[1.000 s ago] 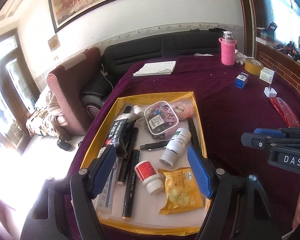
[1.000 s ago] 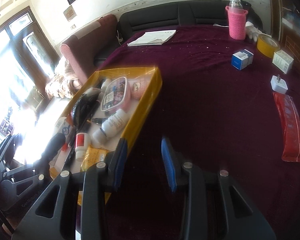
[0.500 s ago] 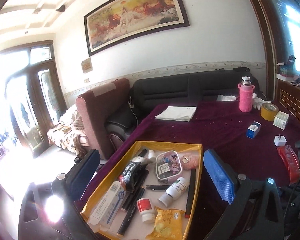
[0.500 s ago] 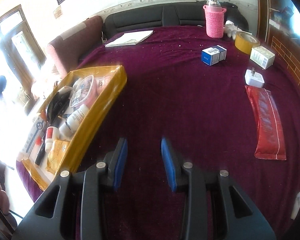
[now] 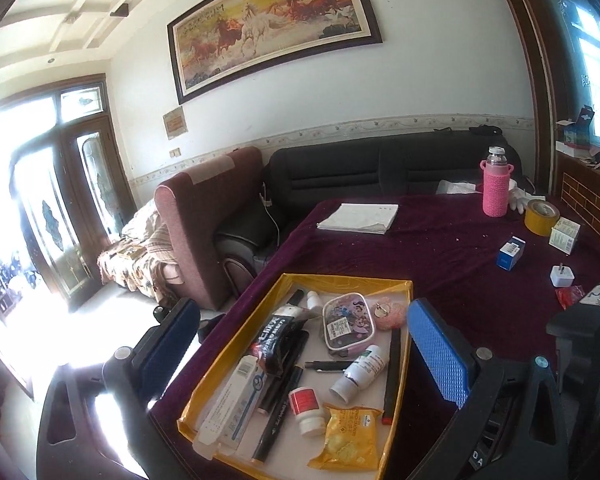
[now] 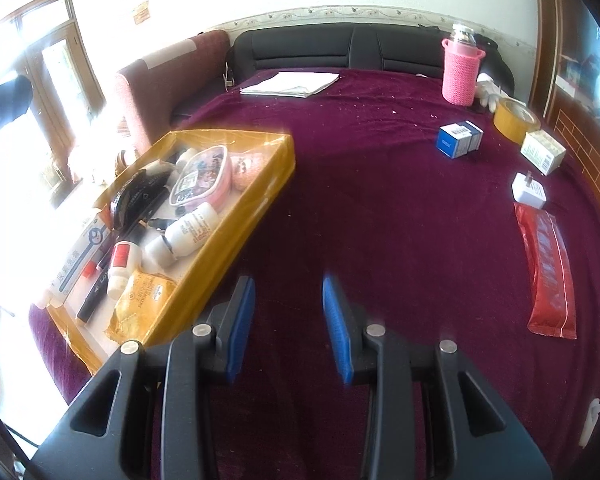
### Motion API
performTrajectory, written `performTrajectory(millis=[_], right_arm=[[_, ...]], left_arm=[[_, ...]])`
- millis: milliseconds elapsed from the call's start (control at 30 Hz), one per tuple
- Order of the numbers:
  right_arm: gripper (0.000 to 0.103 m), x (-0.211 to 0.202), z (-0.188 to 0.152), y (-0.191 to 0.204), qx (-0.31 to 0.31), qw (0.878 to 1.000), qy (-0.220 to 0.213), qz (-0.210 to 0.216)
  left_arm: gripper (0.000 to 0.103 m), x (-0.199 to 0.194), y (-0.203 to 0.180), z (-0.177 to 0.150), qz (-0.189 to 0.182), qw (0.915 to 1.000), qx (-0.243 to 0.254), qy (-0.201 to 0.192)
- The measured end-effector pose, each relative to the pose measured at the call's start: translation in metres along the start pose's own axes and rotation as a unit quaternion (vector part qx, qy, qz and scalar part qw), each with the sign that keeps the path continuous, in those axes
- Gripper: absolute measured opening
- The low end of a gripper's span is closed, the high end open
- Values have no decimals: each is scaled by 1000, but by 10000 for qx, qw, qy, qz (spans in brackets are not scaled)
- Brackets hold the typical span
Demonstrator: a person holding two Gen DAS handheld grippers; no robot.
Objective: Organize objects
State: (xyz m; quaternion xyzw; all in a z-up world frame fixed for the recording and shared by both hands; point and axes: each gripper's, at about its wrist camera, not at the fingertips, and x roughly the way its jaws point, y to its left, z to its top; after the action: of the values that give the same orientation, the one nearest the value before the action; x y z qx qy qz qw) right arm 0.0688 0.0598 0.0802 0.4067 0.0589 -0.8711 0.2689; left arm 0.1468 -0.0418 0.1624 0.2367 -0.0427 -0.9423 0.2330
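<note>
The left gripper (image 5: 300,354) hangs above the near end of the yellow tray (image 5: 408,292), its jaws spread as wide as they go with nothing between them. The right gripper (image 6: 288,320) points down at bare maroon tablecloth (image 6: 380,200) just right of the tray, its jaws partly apart and gripping nothing. The tray sits at the near left corner of the table and is crowded: one long toothpaste box (image 5: 236,394) along its left side, one black pouch (image 5: 278,338), two dark markers beside it, one black pen (image 5: 328,366) lying crosswise, one pink cartoon case (image 5: 346,326) at the far end with one pink puff (image 5: 390,314) to its right, one white bottle (image 5: 360,372) on its side, one red-labelled white bottle (image 5: 306,404), and one yellow snack packet (image 5: 348,440) at the near edge. Outside the tray, on the cloth to the right, lie one blue-and-white box (image 6: 458,138), one roll of yellow tape (image 6: 516,120), one pale carton (image 6: 542,152), one white plug adapter (image 6: 530,192) and one long red packet (image 6: 548,272), all well apart from the right gripper, with open cloth between. At the far edge stand one bottle in a pink knitted sleeve (image 6: 462,72) and one stack of white paper (image 6: 292,84). Behind the table are a black sofa (image 5: 380,164) and a reddish armchair (image 5: 204,216).
</note>
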Motion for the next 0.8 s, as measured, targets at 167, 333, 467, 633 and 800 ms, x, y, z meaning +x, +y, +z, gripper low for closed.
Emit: performTrajectory(millis=[167, 333, 467, 633, 800], right_arm=[[34, 5, -2, 13, -113, 9997, 16, -207], [34, 10, -4, 28, -316, 9986, 57, -412], [34, 15, -3, 38, -384, 9982, 108, -458], [34, 22, -2, 53, -501, 9970, 185, -556], [34, 25, -2, 70, -723, 9950, 171, -668]], left_arm=[[102, 9, 7, -13, -83, 9998, -29, 193], [102, 26, 23, -27, -172, 9978, -316, 550], [102, 39, 37, -37, -124, 9958, -483, 764], [102, 54, 55, -49, -69, 9924, -709, 1005], [102, 62, 65, -58, 3, 9915, -731, 1074]])
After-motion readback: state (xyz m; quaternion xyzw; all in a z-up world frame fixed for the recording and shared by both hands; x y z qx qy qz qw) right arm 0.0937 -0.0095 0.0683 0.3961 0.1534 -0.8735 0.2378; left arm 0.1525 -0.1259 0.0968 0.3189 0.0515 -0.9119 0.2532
